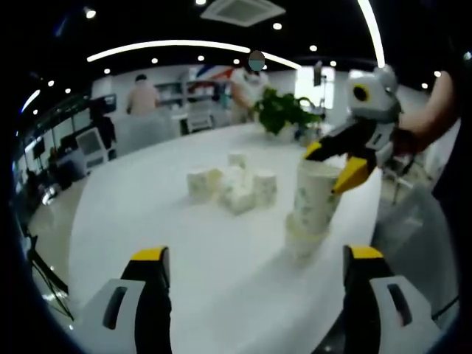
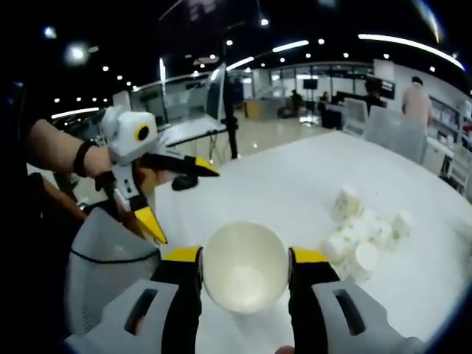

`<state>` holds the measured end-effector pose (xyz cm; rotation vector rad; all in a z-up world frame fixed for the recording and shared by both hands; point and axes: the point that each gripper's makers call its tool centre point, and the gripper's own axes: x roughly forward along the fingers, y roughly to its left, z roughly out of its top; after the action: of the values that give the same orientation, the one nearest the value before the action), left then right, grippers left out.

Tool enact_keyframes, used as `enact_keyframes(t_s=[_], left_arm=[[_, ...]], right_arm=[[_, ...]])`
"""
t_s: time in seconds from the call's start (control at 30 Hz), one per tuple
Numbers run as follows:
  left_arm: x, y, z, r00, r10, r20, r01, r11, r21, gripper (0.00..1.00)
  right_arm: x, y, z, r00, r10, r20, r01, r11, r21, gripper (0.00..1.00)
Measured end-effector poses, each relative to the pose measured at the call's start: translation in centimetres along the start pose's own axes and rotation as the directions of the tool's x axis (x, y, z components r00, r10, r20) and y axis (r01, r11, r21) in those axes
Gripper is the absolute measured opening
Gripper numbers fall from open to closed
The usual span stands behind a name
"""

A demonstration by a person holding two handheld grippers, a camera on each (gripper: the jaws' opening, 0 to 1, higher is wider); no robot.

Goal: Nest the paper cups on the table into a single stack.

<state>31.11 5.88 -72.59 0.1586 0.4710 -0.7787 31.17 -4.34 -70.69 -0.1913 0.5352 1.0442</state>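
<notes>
Right claw (image 2: 245,274) grips cup stack (image 2: 245,267), seemingly empty; left claw (image 1: 257,274) open.

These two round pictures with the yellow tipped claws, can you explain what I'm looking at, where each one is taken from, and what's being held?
No robot here: a person holds a two-jaw gripper in each hand, and a fisheye camera rides on each. The left gripper view looks along the left gripper, whose jaws stand apart, holding nothing. Ahead of it, the right gripper grips the top cup of a stack of paper cups standing on the white table. The right gripper view looks down into that top cup, clamped between its own jaws; the left gripper shows at its left side. A cluster of loose paper cups, some lying on their sides, waits on the table.
</notes>
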Motion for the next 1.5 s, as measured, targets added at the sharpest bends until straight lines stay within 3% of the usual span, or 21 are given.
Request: enact_keyframes(t_s=[1.03,1.5], left_arm=[[-0.6,0.4,-0.3,1.000,0.010,-0.016,-0.010,1.000,-0.018,0.94],[-0.7,0.9,-0.5,1.000,0.022,-0.013,-0.022,0.999,-0.024,0.95]], right_arm=[[2.6,-0.1,-4.2,0.994,0.010,-0.105,-0.018,0.997,-0.074,0.45],[2.8,0.2,-4.6,0.992,0.009,-0.125,-0.021,0.995,-0.102,0.48]])
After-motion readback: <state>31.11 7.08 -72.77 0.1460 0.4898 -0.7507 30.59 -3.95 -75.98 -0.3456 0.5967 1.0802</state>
